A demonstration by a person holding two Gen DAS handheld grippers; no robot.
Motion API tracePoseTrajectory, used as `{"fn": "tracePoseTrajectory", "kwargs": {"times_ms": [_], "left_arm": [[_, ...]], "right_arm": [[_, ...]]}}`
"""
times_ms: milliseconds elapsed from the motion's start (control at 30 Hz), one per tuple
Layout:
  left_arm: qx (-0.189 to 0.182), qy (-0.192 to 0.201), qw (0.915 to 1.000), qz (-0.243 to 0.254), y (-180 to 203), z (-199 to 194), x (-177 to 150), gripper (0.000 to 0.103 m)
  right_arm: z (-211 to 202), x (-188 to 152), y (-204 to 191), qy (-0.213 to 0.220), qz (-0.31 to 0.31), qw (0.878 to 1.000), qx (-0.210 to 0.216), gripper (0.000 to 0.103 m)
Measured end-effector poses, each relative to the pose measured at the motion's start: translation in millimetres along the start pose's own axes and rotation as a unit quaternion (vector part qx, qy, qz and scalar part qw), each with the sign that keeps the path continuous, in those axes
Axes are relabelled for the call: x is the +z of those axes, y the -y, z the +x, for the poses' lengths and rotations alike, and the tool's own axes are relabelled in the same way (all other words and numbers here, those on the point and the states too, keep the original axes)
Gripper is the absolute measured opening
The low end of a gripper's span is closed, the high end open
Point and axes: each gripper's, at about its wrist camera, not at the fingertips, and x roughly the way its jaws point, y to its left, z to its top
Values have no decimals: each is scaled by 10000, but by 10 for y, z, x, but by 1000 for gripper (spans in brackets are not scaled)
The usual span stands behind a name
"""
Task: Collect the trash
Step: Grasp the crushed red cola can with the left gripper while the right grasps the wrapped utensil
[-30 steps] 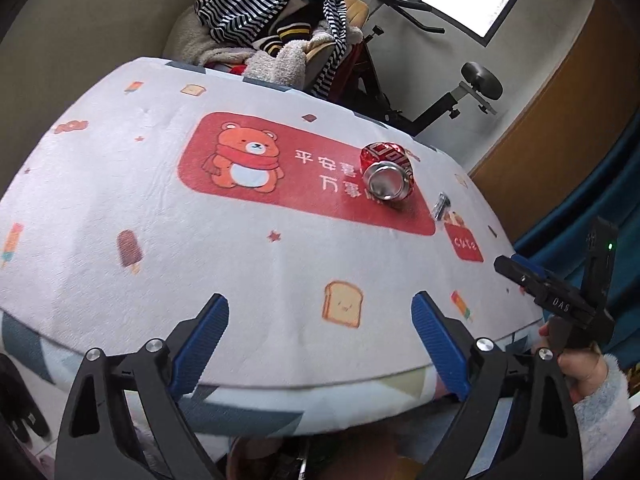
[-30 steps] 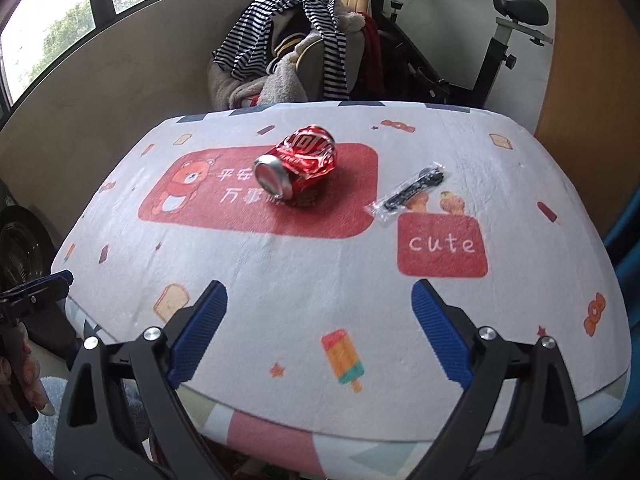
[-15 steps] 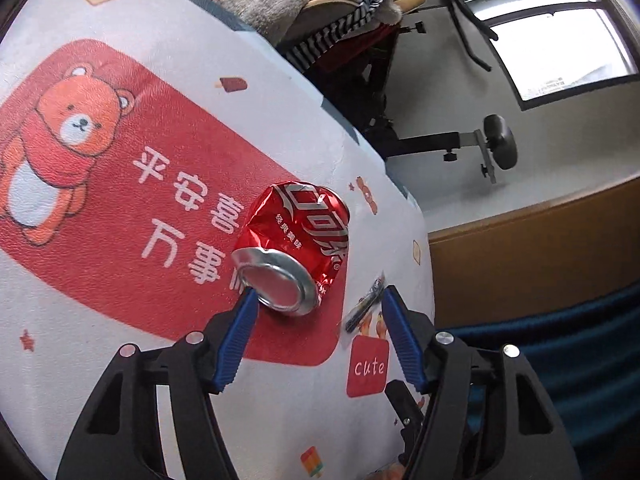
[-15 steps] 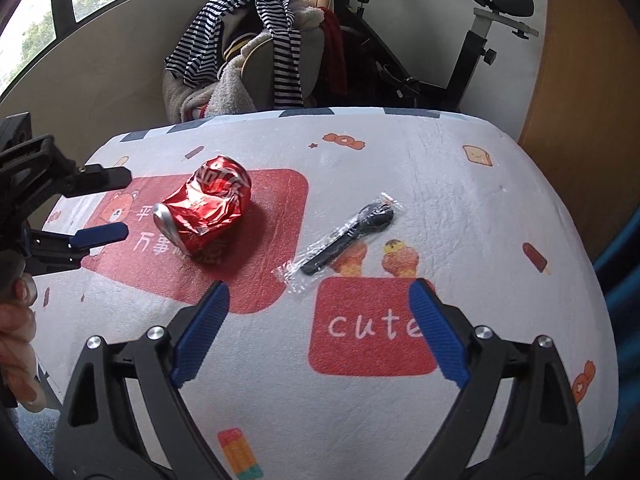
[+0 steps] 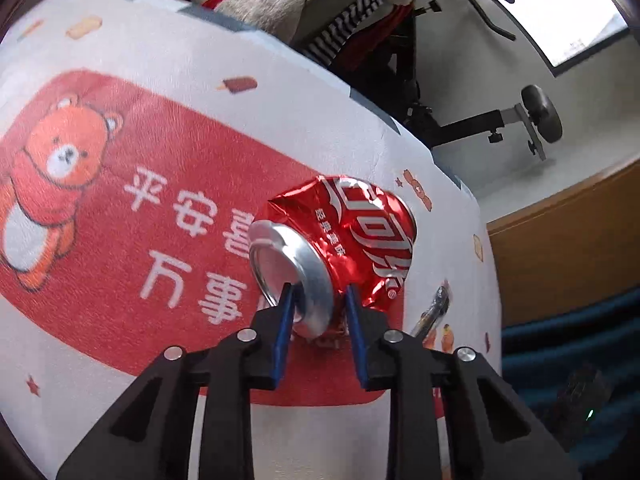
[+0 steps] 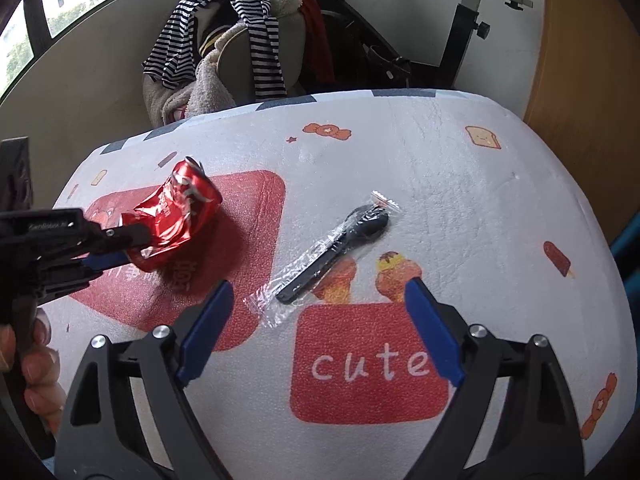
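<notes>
Crushed red can (image 5: 352,236) in closing left hand-held gripper (image 5: 318,304), right hand-held gripper (image 6: 320,300) spread, closing, wrapped spoon (image 6: 332,252) beside

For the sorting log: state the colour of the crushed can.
Red with white lettering and a silver top; the crushed can shows best in the left wrist view.

1. Crushed red aluminium soda can (image 6: 180,210) lies on the white printed tablecloth (image 6: 460,200), its silver end pinched by the closing black left gripper (image 6: 134,246).
2. Black plastic spoon in clear wrapper (image 6: 332,252) lies ahead of the wide, slowly closing right gripper (image 6: 316,334).
</notes>
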Motion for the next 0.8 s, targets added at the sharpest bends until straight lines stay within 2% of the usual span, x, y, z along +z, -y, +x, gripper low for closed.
{"fn": "tracePoseTrajectory", "kwargs": {"times_ms": [167,233,267,300,367,433,500,600,800], "left_arm": [[25,245,9988,415,-204,-252,-27,24],[94,365,9981,493,-313,-358,-43,24],[112,418,9978,501,-365,-409,-48,24],[123,470,9975,508,-424,-474,-63,24],[166,574,9968,534,-518,-592,-82,24],[195,663,9959,577,-581,-707,-110,24],[219,735,9950,640,-634,-823,-137,24],[221,852,9937,700,-702,-1018,-199,24],[208,940,9936,599,-858,-1346,-366,24]], "right_arm": [[296,112,-110,-263,92,9988,-414,79],[425,144,-175,-443,2,9968,-661,71],[445,158,-225,-400,-114,9959,-808,71],[466,168,-262,-406,-211,9953,-859,66],[467,182,-354,-410,-421,9957,-720,49],[453,172,-469,-497,-711,9941,-656,21],[409,124,-550,-552,-904,9928,-564,17],[244,22,-579,-462,-873,9950,-155,15],[-99,-158,-689,-261,-811,9963,73,15]]}}
